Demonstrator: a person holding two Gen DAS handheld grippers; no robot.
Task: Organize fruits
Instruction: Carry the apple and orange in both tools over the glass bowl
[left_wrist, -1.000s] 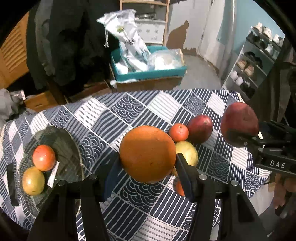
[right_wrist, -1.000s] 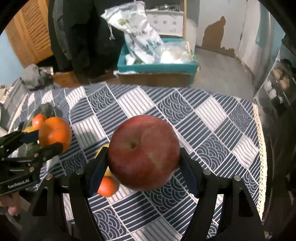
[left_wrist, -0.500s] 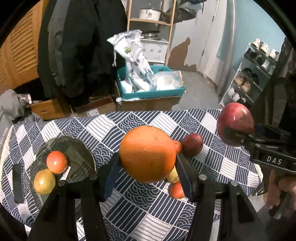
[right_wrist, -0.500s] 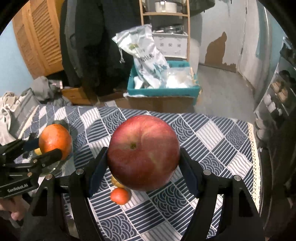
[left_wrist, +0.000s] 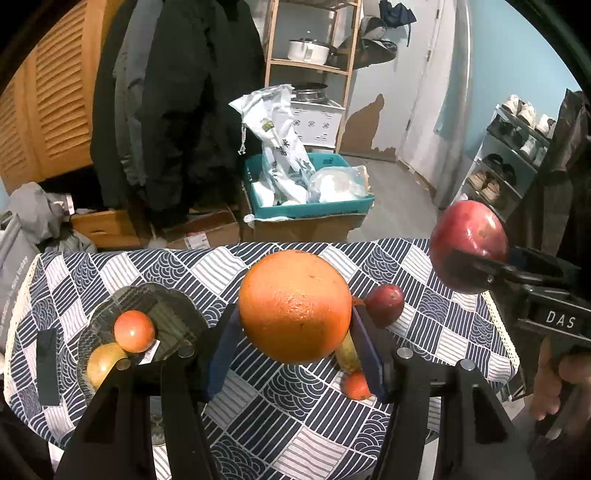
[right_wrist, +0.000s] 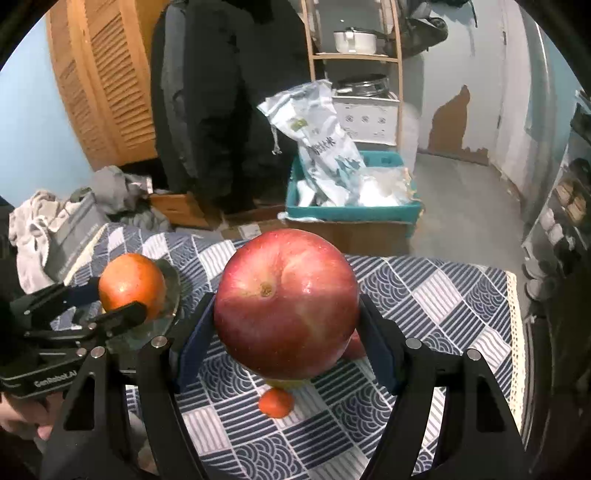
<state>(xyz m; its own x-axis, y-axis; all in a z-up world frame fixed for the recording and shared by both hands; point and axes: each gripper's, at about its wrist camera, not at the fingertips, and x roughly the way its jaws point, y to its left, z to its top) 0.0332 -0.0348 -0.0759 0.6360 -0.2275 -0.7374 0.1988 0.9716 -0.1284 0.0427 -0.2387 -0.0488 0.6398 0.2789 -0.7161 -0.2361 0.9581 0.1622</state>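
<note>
Your left gripper (left_wrist: 295, 363) is clamped on the orange (left_wrist: 294, 305), pads pressing both flanks, and your right gripper (right_wrist: 286, 363) is clamped just as firmly on the apple (right_wrist: 286, 302); neither grip has altered in the last second. What has changed is height: both fruits have come up off the table (left_wrist: 258, 424) together, the cloth now sits lower in each view, and more of the room shows behind. So the picks are done and you're carrying. Below the orange, three or four loose fruits remain on the cloth, a small red one (left_wrist: 385, 304) among them, the others half hidden behind your fingers. Off to the left the dark plate (left_wrist: 177, 306) already holds two fruits (left_wrist: 133, 331), which I'd judge is where these go. Beyond the table edge, the teal crate (left_wrist: 306, 210) and coats (left_wrist: 177, 103) stay well clear.
</note>
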